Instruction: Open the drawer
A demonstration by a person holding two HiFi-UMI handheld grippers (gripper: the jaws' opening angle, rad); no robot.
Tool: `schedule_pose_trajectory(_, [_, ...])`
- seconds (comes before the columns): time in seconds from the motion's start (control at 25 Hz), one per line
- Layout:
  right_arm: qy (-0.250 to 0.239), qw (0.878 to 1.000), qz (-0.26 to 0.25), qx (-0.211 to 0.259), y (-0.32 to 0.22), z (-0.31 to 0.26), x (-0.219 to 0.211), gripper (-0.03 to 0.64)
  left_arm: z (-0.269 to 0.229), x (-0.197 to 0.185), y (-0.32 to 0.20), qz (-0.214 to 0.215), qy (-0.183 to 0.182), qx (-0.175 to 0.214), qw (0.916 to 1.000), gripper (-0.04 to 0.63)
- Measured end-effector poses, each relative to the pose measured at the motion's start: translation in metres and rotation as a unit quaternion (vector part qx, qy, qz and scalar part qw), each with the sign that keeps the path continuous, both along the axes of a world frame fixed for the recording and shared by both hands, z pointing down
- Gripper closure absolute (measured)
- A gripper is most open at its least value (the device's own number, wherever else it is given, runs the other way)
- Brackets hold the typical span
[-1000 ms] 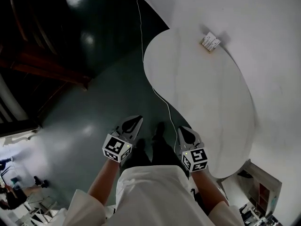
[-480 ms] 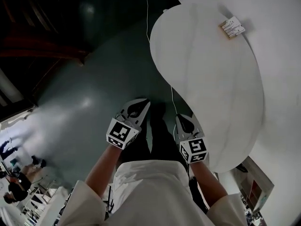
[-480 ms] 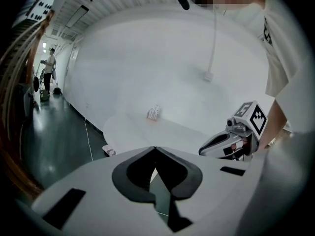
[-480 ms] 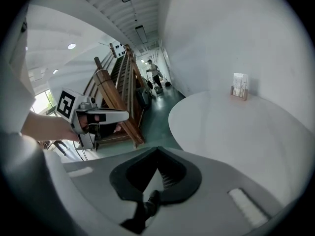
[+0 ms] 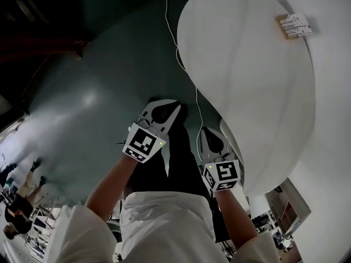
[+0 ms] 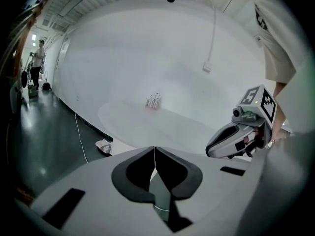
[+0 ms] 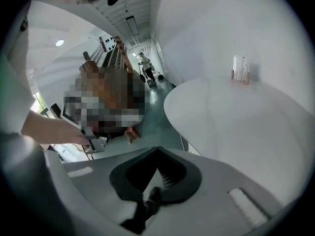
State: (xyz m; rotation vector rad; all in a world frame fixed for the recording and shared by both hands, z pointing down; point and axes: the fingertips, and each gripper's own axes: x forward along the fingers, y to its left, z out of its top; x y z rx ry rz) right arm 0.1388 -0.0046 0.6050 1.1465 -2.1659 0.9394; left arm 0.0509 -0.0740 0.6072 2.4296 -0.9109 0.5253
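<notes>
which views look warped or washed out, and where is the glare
Head view: broad pale glare on the dark floor. Left gripper view: fisheye bends the wall, corners black. Right gripper view: same fisheye, white table nearly washed out.

You're looking down at a dark, glossy teal floor (image 5: 93, 103), with a big rounded white surface (image 5: 252, 81) on your right, up against a plain white wall (image 5: 337, 108). A thin white cable (image 5: 169, 21) trails over the floor. That small thing near the far edge looks like a card stand (image 5: 294, 24), though it's hard to tell.
</notes>
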Motion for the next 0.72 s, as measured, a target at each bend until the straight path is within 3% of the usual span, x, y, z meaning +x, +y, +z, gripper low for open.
schedule_pose_trajectory(0.28, [0.006, 1.0, -0.003, -0.029, 0.003, 0.053, -0.02, 0.606, 0.068, 0.007, -0.022, 0.016, -0.011, 0.019, 0.9996, 0.588])
schedule_pose_trajectory(0.72, [0.028, 0.999, -0.023, -0.036, -0.014, 0.115, -0.033, 0.606, 0.159, 0.019, -0.057, 0.038, -0.041, 0.057, 0.9968, 0.588])
